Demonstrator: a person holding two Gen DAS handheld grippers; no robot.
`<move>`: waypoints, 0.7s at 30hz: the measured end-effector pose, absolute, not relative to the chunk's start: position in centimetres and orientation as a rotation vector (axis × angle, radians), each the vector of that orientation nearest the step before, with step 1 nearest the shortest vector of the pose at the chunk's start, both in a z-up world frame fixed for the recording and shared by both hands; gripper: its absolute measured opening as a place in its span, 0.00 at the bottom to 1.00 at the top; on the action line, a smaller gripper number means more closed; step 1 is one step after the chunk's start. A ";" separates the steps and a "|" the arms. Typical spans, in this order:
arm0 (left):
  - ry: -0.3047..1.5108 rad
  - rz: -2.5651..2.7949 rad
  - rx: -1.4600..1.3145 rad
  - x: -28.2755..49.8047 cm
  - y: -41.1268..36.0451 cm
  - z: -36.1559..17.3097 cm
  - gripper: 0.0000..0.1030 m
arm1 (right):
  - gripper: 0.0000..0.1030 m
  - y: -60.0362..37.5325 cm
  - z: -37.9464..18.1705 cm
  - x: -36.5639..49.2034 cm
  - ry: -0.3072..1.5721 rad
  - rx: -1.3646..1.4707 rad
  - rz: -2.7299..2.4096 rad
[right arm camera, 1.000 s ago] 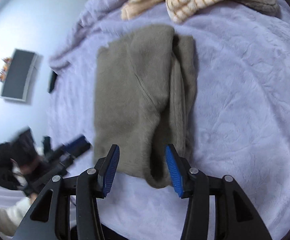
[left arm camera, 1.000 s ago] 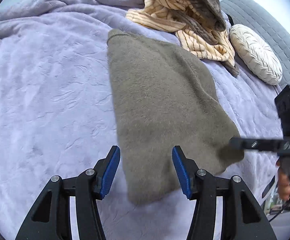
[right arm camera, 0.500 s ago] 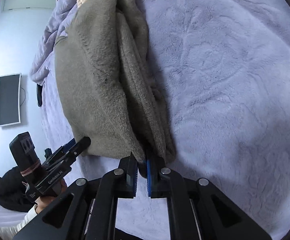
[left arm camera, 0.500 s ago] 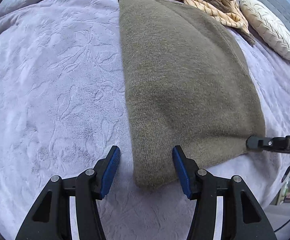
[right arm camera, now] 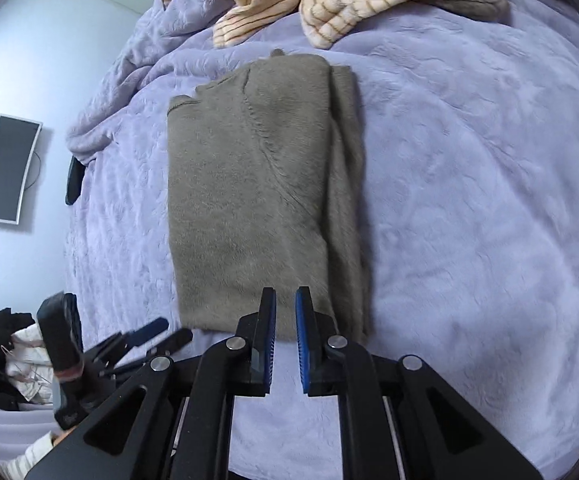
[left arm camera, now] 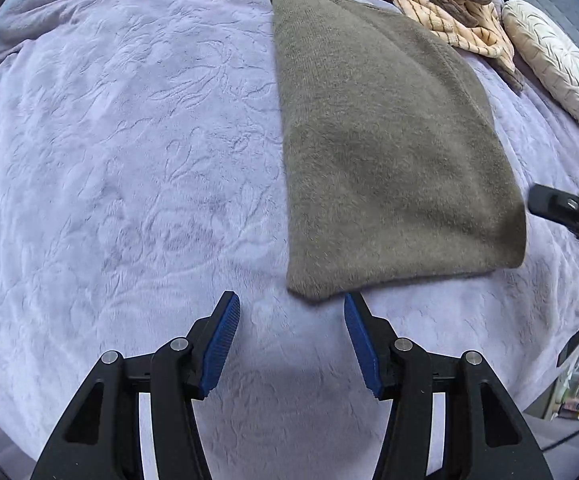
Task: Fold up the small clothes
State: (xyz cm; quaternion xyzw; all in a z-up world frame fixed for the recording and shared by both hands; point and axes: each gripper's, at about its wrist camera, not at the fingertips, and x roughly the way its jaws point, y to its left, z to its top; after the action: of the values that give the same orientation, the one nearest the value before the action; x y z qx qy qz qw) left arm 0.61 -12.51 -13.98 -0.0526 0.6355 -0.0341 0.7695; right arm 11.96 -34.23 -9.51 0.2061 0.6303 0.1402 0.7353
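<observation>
Two handheld grippers face one olive-grey knit garment [right arm camera: 257,184] that lies flat on a lavender bedspread [left arm camera: 129,140]. It is folded into a long rectangle, and its long axis runs straight away from both cameras toward a heap of striped cream clothes [right arm camera: 329,4] at the far end. Thicker, layered folds run along its right edge in the right wrist view.

Left gripper [left arm camera: 292,316]: fingers spread wide, nothing between them, just short of the near left corner of the garment, which sits slightly right of the gap's centre.

Right gripper [right arm camera: 285,308]: blue pads [right arm camera: 267,344] drawn nearly together with a thin gap between them. Its tips overlap the near short edge toward the right side, but whether any cloth is pinched cannot be told from this angle.

Both hands sit at the near short edge, one at each corner, so the likely next fold carries this edge forward along the long axis toward the far end. The left looks nearer to a clean corner grasp, needing only a small forward and rightward reach.

A round cream cushion [left arm camera: 553,60] lies off to the far right
</observation>
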 end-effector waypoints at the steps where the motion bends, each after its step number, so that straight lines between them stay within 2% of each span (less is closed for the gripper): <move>1: 1.380 -0.076 -0.120 0.3 -12.7 -13.7 0.54 | 0.11 -33.8 -10.1 12.6 1.397 0.448 0.301; 7: 1.389 -0.096 -0.121 -0.8 -14.1 -12.7 0.54 | 0.11 -34.6 -14.0 12.0 1.496 0.452 0.205; 13: 1.405 -0.097 -0.134 -1.2 -15.4 -12.9 0.54 | 0.11 -37.0 -13.1 9.3 1.489 0.512 0.231; 15: 1.410 -0.104 -0.135 -1.4 -15.8 -12.8 0.54 | 0.19 -37.4 -12.7 8.5 1.494 0.496 0.222; 17: 1.409 -0.112 -0.129 -1.7 -16.1 -12.6 0.54 | 0.46 -38.1 -12.5 7.8 1.499 0.493 0.211; 18: 1.408 -0.115 -0.126 -1.7 -16.4 -12.6 0.54 | 0.52 -38.2 -12.4 7.5 1.497 0.505 0.210; 19: 1.408 -0.119 -0.124 -1.8 -16.5 -12.5 0.54 | 0.56 -38.4 -12.3 7.1 1.495 0.523 0.211; 21: 1.408 -0.122 -0.123 -2.0 -16.8 -12.3 0.54 | 0.56 -38.4 -12.2 6.4 1.498 0.536 0.213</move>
State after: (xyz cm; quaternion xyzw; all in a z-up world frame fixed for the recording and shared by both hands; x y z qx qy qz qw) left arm -1.96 -16.83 -12.33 -0.0566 0.6466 -0.0560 0.7587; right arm 6.40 -38.42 -12.23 0.2400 0.6711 0.0955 0.6949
